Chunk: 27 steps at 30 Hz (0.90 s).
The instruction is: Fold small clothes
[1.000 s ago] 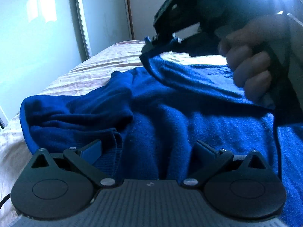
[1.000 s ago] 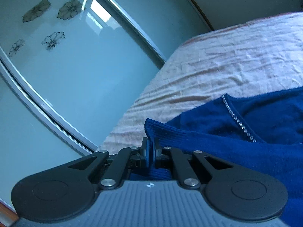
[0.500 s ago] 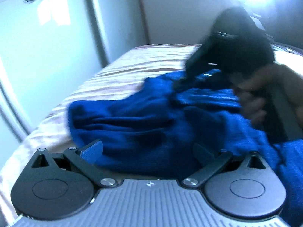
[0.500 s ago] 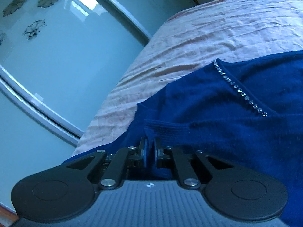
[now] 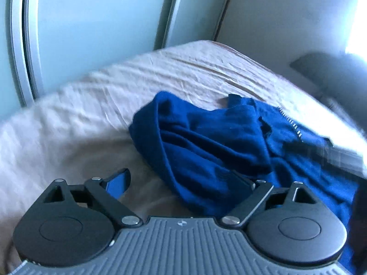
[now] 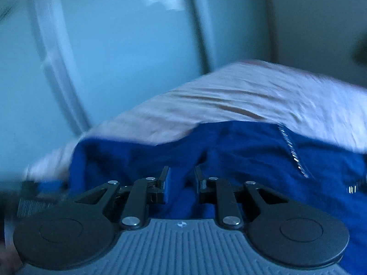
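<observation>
Blue sweater [image 5: 220,142] crumpled on the bed [image 5: 96,105], a row of small studs [image 6: 292,151] along one edge. Left claw [image 5: 183,181] spread wide, empty, over the sweater's near hem. Right claw [image 6: 181,178] parted, holding nothing, just above the knit. Pale sliding doors [image 6: 128,52] beyond the bed.

Blue knit sweater [image 5: 218,146] lies rumpled, partly folded on bed.
</observation>
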{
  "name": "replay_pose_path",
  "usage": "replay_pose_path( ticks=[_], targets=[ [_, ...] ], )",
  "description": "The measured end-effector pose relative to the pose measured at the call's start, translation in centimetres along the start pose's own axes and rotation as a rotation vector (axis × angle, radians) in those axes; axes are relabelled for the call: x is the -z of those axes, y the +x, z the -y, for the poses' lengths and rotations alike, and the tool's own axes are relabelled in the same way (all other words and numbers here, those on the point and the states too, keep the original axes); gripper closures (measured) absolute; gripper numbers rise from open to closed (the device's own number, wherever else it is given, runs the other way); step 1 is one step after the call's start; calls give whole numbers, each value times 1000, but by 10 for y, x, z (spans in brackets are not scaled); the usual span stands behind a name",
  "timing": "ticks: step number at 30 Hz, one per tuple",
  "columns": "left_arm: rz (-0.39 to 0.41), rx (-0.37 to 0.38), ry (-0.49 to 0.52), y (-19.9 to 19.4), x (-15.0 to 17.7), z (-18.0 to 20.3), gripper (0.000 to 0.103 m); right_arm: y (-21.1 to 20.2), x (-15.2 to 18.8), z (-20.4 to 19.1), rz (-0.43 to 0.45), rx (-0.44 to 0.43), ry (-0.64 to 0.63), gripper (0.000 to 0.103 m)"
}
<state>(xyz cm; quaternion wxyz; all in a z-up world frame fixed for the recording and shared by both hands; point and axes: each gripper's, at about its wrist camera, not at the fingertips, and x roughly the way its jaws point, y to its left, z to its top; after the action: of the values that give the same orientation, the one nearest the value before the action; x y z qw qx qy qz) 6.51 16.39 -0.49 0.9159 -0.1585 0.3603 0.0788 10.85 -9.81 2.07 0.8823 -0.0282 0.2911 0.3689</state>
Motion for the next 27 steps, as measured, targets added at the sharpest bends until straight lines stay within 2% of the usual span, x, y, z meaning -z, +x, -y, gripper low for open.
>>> replay_pose_path(
  ticks=[3,7,12,15,17,19,21,24,27],
  targets=[
    [-17,22,-66,3,-2,-8,11,-10,17,-40,-31,-57,-253,83],
    [-17,33,-119,7,-8,-16,11,-14,42,-82,-67,-127,-506,79],
    [-22,44,-114,10,-14,-18,11,8,56,-99,-130,-111,-586,79],
    [-23,43,-109,10,-15,-20,11,10,59,-101,-116,-99,-598,79],
    [-21,39,-123,10,-15,-24,11,11,59,-100,-122,-89,-555,79],
    [-23,41,-137,9,-15,-28,11,15,57,-96,-128,-80,-481,91],
    [-25,47,-143,6,-14,-32,11,17,55,-91,-123,-58,-417,96],
    [-37,59,-126,1,-12,-34,11,21,46,-72,-130,-107,-210,99],
    [-67,123,-139,1,-11,-33,10,21,43,-55,-131,-181,-34,99]
  ],
)
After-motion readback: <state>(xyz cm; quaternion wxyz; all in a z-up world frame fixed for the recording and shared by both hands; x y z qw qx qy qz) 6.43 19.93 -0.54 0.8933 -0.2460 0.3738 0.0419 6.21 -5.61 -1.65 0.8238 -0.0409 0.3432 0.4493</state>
